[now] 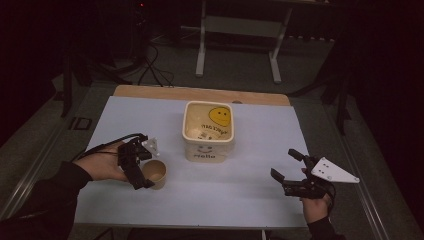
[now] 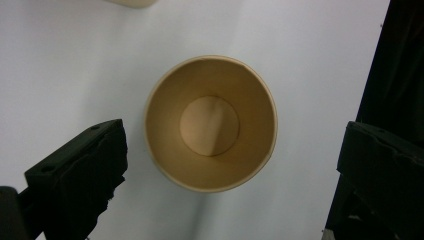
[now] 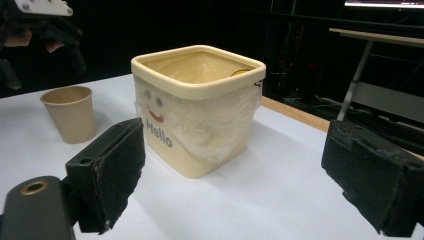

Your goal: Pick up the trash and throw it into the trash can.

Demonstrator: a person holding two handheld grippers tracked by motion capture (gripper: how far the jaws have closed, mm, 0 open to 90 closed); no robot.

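While our left gripper (image 1: pixel 142 170) hangs directly over the paper cup (image 1: pixel 155 174), its jaws stand wide apart and hold nothing; in the left gripper view we look straight down into the cup (image 2: pixel 210 123), which sits upright and empty between the two black jaws without touching either. On the high view the cup stands on the white desk (image 1: pixel 225 200) at about 8 o'clock from the cream bucket (image 1: pixel 208 131), near it but apart. We judge that the work is only at its start: the cup is not yet gripped or lifted, and closing on it is what is left first, with whatever follows at the bucket after that.

Moving to the middle, the bucket stands upright near the desk's centre, lined with a clear plastic bag and printed with a face and "Hello" (image 3: pixel 160 134); something yellow with a smiley lies inside it toward 1 o'clock.

At about 4 o'clock from the bucket, well apart, our right gripper (image 1: pixel 289 166) hovers over bare desk with its jaws wide open and empty, pointing toward the bucket (image 3: pixel 200 110).
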